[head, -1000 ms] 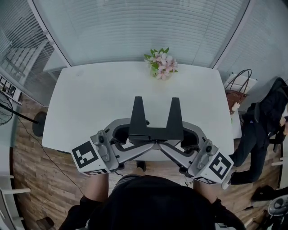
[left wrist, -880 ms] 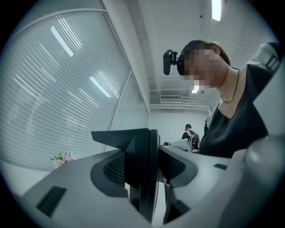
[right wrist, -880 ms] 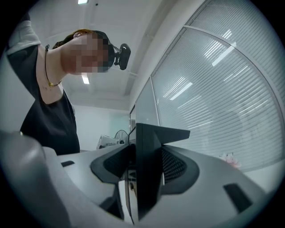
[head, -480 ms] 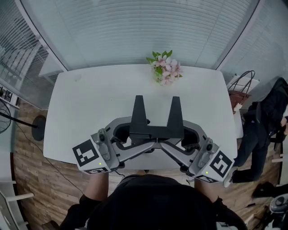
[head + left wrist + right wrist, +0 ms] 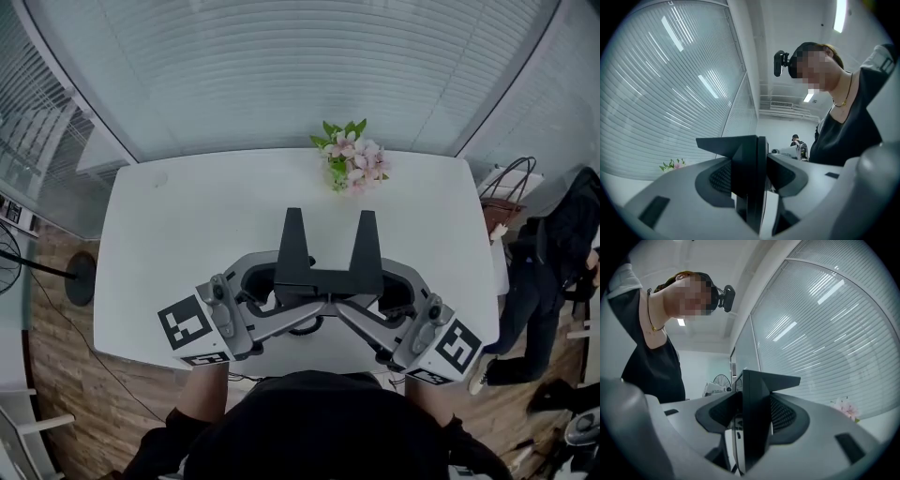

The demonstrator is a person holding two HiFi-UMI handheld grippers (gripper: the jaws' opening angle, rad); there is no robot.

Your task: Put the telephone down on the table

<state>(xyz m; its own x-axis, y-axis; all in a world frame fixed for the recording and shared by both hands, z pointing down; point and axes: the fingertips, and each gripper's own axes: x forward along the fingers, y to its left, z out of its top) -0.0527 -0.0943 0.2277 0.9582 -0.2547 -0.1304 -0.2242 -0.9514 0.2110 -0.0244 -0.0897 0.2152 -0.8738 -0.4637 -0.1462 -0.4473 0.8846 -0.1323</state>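
Note:
The black telephone [image 5: 328,277], a flat base with two tapered prongs pointing away from me, hangs over the near half of the white table [image 5: 187,225]. My left gripper [image 5: 286,291] is shut on its left end and my right gripper [image 5: 375,292] on its right end. In the left gripper view the telephone [image 5: 747,178] stands edge-on as a dark slab, clamped between the grey fingers [image 5: 684,197]. The right gripper view has the same slab [image 5: 754,423] pressed between its fingers [image 5: 820,427]. Whether the telephone touches the tabletop I cannot tell.
A bunch of pink flowers [image 5: 354,167] sits at the table's far edge, against the blinds. Right of the table stand a person in dark clothes [image 5: 553,262] and a brown bag [image 5: 506,192]. A fan base [image 5: 80,281] rests on the wooden floor at left.
Both grippers have carried the telephone forward, further over the table toward the flowers, and slightly lower. The grip on both ends looks the same.

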